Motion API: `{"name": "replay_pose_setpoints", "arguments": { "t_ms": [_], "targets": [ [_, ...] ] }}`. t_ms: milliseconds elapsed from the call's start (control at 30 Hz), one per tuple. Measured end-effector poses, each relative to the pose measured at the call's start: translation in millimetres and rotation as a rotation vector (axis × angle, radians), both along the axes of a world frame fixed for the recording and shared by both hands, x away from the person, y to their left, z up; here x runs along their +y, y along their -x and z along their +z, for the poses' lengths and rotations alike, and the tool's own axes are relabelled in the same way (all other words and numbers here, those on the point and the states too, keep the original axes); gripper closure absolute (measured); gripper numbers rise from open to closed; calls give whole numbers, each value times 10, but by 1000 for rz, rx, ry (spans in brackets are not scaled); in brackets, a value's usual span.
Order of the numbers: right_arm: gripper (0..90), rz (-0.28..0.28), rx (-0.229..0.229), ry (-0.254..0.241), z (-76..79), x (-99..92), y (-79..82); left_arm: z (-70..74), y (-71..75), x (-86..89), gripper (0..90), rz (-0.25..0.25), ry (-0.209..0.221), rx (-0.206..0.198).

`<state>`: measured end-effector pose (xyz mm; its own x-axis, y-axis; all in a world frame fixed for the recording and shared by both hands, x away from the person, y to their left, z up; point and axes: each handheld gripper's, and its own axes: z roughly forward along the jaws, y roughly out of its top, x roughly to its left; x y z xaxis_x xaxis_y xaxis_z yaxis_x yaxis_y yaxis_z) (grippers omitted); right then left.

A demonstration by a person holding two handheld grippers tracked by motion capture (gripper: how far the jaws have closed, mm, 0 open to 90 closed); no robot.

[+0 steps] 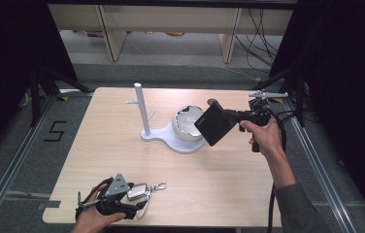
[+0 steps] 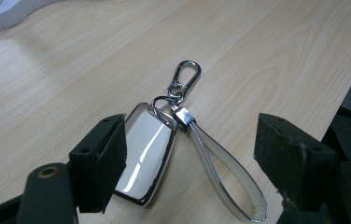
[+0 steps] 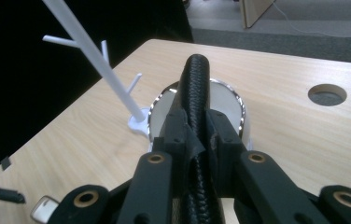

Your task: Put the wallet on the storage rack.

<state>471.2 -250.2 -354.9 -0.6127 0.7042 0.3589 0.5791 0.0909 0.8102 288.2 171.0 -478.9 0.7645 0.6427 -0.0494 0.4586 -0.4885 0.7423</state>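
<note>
Two things are in hand at once, and the white stand (image 1: 171, 137) is the marker for both. A black wallet (image 1: 214, 124) is gripped edge-on by the right gripper (image 1: 229, 115) and carried in the air just to the right of the stand's shiny bowl (image 1: 188, 123), apart from it by the look of the high view. In the right gripper view the wallet's woven spine (image 3: 196, 88) runs straight up between the jaws and over the bowl (image 3: 220, 100); it is held by the narrow edge, probably so that it can be lowered flat side down into the bowl or set beside it — that is a judgement, no more. Those jaws are drawn in narrow, pressed on both faces of the wallet.

Well in front of the stand, near the table's (image 1: 229, 184) front edge, a key fob (image 2: 148, 158) lies flat with its strap (image 2: 225, 175) and clasp (image 2: 185, 77) spread out. It is straddled by the left gripper (image 2: 190, 154), jaws spread wide — the left pad is right against the fob's side, possibly touching, the right pad is well clear beyond the strap. Nothing is clamped yet. The stand's post (image 1: 141, 109) with its pegs looks meant for hanging by the clasp, so a pinch on the fob is judged to be the step now in hand
</note>
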Motion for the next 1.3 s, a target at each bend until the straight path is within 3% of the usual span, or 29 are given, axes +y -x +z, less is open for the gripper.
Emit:
{"name": "replay_pose_setpoints", "arguments": {
  "t_ms": [133, 167, 200, 467, 500, 600, 667, 1000, 1033, 1067, 1100, 1133, 1300],
  "targets": [
    [803, -24, 7, -4, -12, 37, -119, 4, -4, 3, 252, 1, -6, -8],
    [803, -36, 32, -19, -10, 52, -134, 5, -1, 0, 253, 0, 1, -7],
    [803, -32, 8, -5, -26, 49, -182, 5, 3, 1, 252, 0, 0, -1],
    [803, -82, 38, 6, -29, 146, -364, -3, 3, -1, 250, -6, 0, 2],
    [803, -83, 23, 28, -28, 150, -393, -6, -1, -1, 250, 0, -9, -2],
    [803, -106, 59, 15, -26, 203, -440, -18, 8, -17, 250, -1, 5, 3],
    [802, -107, 37, 36, -43, 208, -493, -20, 4, -13, 250, -8, -4, 3],
    [802, -133, 73, 38, -143, 389, -636, -23, 5, -7, 249, -4, -7, 5],
    [803, -146, 114, 16, -146, 430, -633, -21, 2, -1, 249, -7, -16, 5],
    [802, -138, 81, 33, -177, 428, -673, -24, 4, -4, 249, -10, -6, 8],
    [803, -143, 88, 29, -193, 449, -684, -23, 0, 2, 248, -6, -18, 6],
    [802, -158, 127, 13, -200, 488, -675, -29, 5, -6, 248, -6, -3, 9],
    [802, -138, 111, 32, -336, 575, -730, -40, 2, -5, 246, -13, -9, 18]
  ]
}}
